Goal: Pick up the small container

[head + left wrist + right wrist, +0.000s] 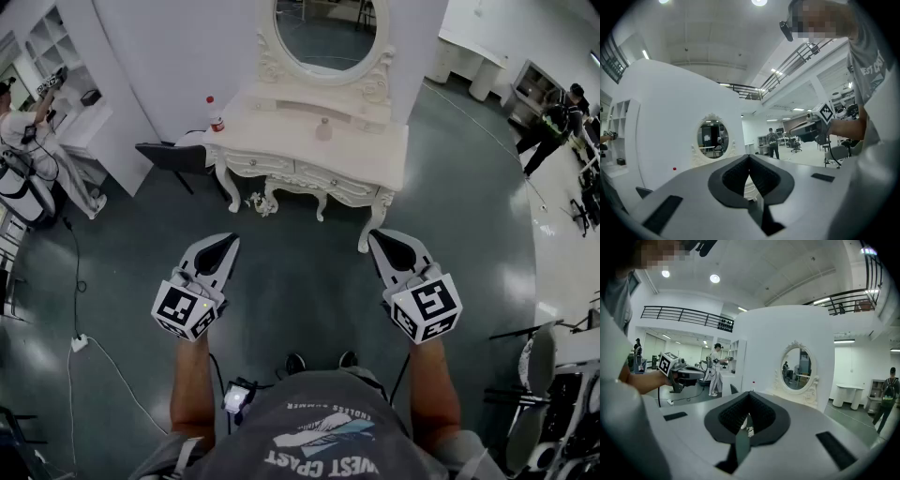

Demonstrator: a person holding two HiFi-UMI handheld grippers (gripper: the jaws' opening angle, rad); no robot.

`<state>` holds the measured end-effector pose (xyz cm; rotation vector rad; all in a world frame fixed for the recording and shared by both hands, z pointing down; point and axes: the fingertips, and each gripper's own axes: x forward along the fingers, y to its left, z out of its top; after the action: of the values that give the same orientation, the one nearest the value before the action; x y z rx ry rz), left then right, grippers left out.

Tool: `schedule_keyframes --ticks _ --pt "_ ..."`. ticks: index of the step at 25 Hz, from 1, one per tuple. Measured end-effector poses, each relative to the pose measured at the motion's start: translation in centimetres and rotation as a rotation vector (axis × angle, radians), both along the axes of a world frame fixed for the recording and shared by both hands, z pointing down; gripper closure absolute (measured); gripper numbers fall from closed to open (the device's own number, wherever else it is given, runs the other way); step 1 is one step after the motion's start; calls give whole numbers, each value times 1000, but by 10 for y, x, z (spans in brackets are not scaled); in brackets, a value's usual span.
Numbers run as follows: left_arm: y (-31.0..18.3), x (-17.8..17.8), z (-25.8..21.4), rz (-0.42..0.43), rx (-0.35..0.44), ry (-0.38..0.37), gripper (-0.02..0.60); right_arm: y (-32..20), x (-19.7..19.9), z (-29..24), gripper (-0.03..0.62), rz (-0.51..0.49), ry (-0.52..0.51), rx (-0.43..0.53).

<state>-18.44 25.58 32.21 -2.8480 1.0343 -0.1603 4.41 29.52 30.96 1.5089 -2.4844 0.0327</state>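
A small pale container (323, 129) stands on top of the white vanity table (375, 159), below its oval mirror (325, 33). In the head view both grippers hang over the grey floor, well short of the table. My left gripper (229, 241) is shut and empty, its tips meeting (749, 157). My right gripper (376, 237) is shut too, with nothing between its jaws (750, 394). Each gripper view shows the mirror (799, 369) ahead, but the gripper body hides the tabletop and the container.
A red-capped bottle (217, 114) stands on the table's left corner. A black chair (173, 155) sits left of the table. Small white debris (255, 201) lies under it. A cable and power strip (80, 342) run along the floor at left. People work at far left (23, 141) and far right (553, 122).
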Motion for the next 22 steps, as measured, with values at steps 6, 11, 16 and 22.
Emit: schedule_keyframes --ticks 6,11,16,22 --pt "2 -11 1 17 -2 9 565 2 -13 2 569 9 6 -5" --pt "-2 -15 1 38 -6 19 565 -3 -22 0 569 9 20 -13" --pt "-9 -15 9 29 -24 17 565 -19 -24 1 569 -17 -11 2" --pt "-29 -22 13 -29 -42 -2 565 -54 -22 7 568 -50 -63 -3"
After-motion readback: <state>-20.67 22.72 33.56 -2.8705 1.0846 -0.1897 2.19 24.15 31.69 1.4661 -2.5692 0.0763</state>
